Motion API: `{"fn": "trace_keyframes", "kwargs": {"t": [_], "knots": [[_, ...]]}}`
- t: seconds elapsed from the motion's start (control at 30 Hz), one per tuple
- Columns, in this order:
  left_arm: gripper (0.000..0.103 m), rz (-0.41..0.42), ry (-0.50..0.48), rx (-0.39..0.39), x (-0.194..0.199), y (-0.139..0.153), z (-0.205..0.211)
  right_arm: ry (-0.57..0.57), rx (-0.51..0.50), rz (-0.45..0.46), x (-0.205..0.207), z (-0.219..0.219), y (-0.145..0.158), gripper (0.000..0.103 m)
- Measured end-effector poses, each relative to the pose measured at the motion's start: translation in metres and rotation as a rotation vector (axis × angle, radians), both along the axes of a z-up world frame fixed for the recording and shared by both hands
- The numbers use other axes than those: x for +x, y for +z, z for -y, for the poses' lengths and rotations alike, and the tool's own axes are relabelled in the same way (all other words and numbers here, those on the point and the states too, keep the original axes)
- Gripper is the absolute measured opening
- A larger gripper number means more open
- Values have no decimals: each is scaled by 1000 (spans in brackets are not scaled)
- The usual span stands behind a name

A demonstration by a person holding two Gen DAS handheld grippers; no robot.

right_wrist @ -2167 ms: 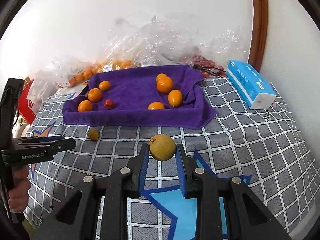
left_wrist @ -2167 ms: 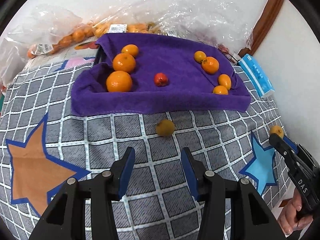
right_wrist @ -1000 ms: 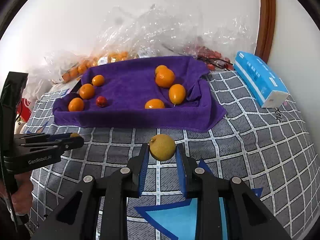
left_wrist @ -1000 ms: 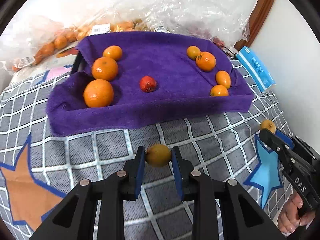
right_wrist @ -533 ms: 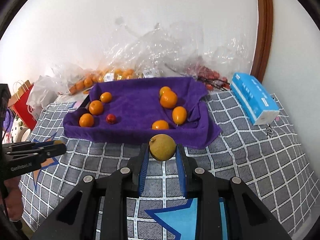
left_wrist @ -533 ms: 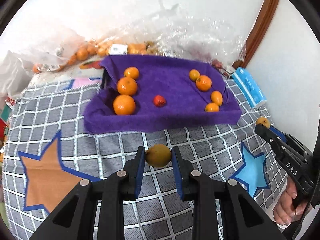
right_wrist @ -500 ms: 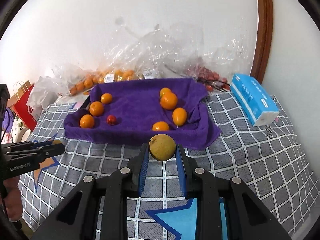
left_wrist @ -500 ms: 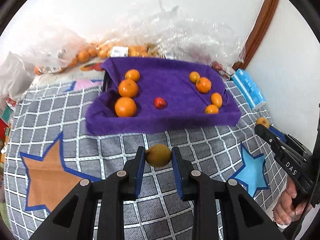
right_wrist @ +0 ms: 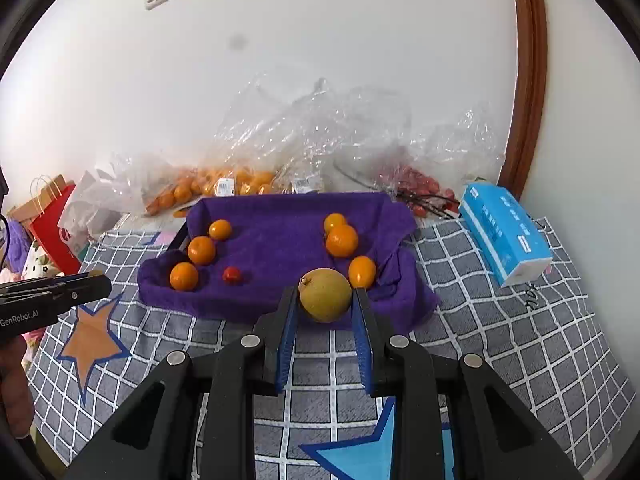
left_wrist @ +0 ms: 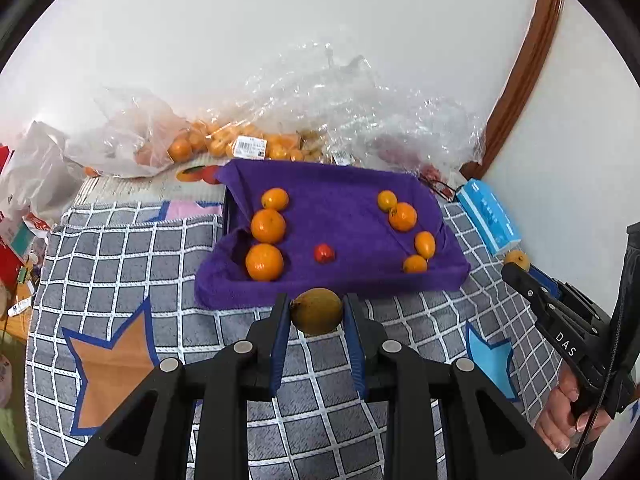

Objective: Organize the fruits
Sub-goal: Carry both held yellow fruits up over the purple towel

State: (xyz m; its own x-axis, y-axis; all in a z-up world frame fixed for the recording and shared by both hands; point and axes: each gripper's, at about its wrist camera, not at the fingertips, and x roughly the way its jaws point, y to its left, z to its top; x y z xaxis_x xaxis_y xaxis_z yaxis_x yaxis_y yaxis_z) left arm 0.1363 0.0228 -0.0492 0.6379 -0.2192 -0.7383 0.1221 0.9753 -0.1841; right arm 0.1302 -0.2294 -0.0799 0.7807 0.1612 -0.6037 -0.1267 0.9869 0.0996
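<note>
A yellow-green fruit (left_wrist: 317, 311) sat clamped between the blue pads of the left hand-held gripper (left_wrist: 316, 312), held above the checked cloth (left_wrist: 120, 256) just near of the purple towel tray (left_wrist: 348, 216). The right hand-held gripper (right_wrist: 325, 300) was likewise clamped on a second yellowish fruit (right_wrist: 325, 294), held near the tray's near right corner. Inside the tray, three oranges (left_wrist: 267, 225) lay in a line at the left, a small red fruit (left_wrist: 324, 253) sat near the middle, and a group of smaller orange fruits (left_wrist: 402, 217) lay at the right. Bags of more fruit (left_wrist: 224, 144) were heaped against the far wall, and a blue tissue box (right_wrist: 505, 233) lay to the right.

The step in hand looked like carrying both fruits to the tray. Next, each should probably travel over the towel's raised near edge, come down onto a bare purple patch, perhaps beside each other as a separate group, and be released low so neither rolls into its neighbours.
</note>
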Motion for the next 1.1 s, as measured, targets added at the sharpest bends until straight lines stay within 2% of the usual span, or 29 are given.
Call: {"fn": "trace_keyframes", "kwargs": {"t": [0.5, 0.93, 1.1], "knots": [[25, 20, 9, 10, 9, 6, 0, 1, 0, 12, 6, -1, 3, 27], [25, 19, 5, 12, 28, 6, -4, 7, -17, 10, 34, -10, 1, 27], [25, -8, 6, 17, 44, -2, -5, 6, -17, 2, 45, -15, -1, 27]]}}
